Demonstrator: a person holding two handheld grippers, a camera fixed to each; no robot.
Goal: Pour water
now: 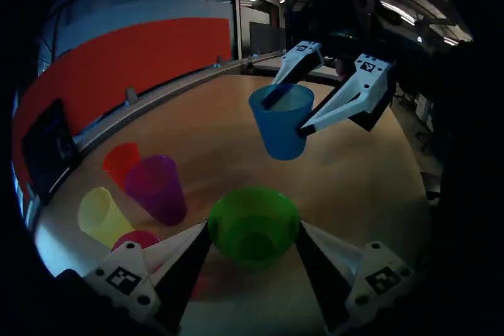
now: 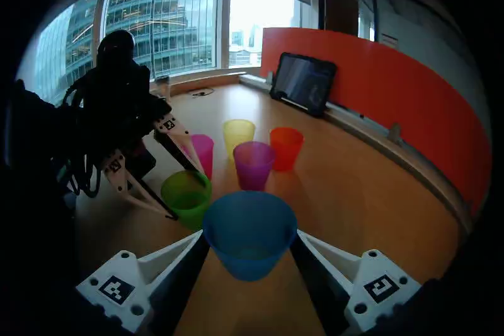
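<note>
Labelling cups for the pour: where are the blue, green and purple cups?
blue cup (image 2: 249, 236): right gripper view, its inside.
green cup (image 1: 254, 227): left gripper view, its inside.
purple cup (image 2: 254, 172): right gripper view, its outer wall.

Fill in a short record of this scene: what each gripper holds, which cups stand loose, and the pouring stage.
Left gripper: shut on green cup
Right gripper: shut on blue cup, roughly upright
Loose cups: purple cup, orange cup, yellow cup, pink cup, upright on wooden table
Pouring: not begun; blue cup not tipped over green cup
</note>
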